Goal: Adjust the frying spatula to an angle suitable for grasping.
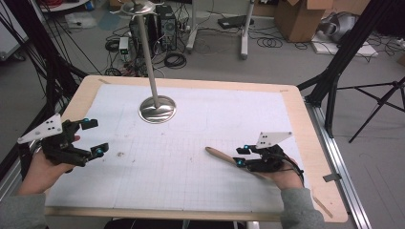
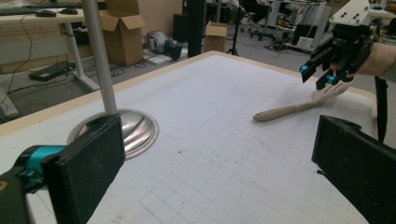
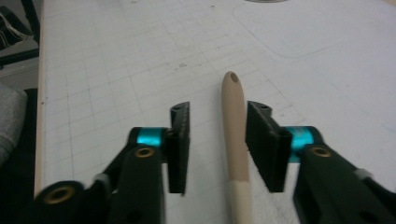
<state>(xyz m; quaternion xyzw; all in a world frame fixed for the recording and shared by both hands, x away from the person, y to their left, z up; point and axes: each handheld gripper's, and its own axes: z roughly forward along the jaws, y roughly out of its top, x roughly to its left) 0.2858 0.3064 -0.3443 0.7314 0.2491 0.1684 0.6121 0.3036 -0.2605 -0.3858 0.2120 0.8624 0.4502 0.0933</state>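
At the far left the left tool (image 1: 93,138) hovers over the gridded surface (image 1: 172,162), jaws spread wide and empty. A metal stand (image 1: 157,109) rises mid-surface. To the right, the right tool (image 1: 242,155) straddles a spatula's handle (image 3: 235,135), jaws parted, not gripping.

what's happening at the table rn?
A person holds a gripper in each hand over a gridded white mat. The right gripper is open, its jaws on either side of the handle of a beige spatula lying flat on the mat, not yet closed on it. The left gripper is open and holds nothing, near the left edge. A metal stand sits at the far side.
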